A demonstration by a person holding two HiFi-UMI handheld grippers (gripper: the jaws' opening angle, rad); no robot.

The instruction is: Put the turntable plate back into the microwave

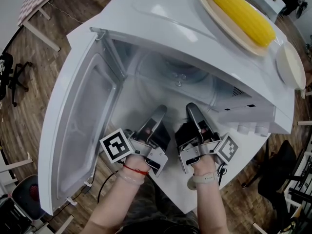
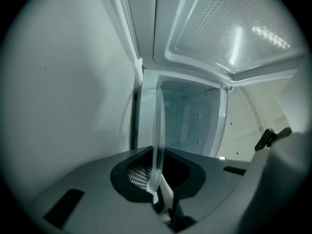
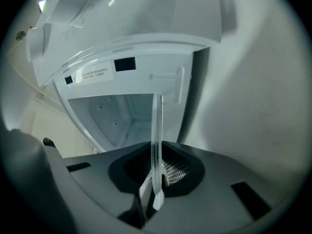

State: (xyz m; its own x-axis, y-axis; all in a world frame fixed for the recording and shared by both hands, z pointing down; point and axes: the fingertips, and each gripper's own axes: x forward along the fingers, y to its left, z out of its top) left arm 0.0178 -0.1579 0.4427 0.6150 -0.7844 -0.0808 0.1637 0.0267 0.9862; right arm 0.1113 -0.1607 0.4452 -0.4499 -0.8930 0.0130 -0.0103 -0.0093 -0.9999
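Note:
The clear glass turntable plate (image 1: 178, 77) lies nearly flat, reaching into the open cavity of the white microwave (image 1: 161, 18). My left gripper (image 1: 160, 112) and right gripper (image 1: 192, 110) sit side by side at its near rim, both shut on it. In the left gripper view the plate (image 2: 158, 130) shows edge-on, clamped in my left gripper (image 2: 157, 189), with the cavity (image 2: 190, 121) ahead. The right gripper view shows the same: the plate's edge (image 3: 157, 130) is pinched in my right gripper (image 3: 157, 189), facing the cavity (image 3: 112, 116).
The microwave door (image 1: 83, 126) hangs wide open to the left. On top of the microwave sits a corn cob (image 1: 239, 13) on a wooden dish, with a white dish (image 1: 291, 65) beside it. Wooden floor and chair legs surround the table.

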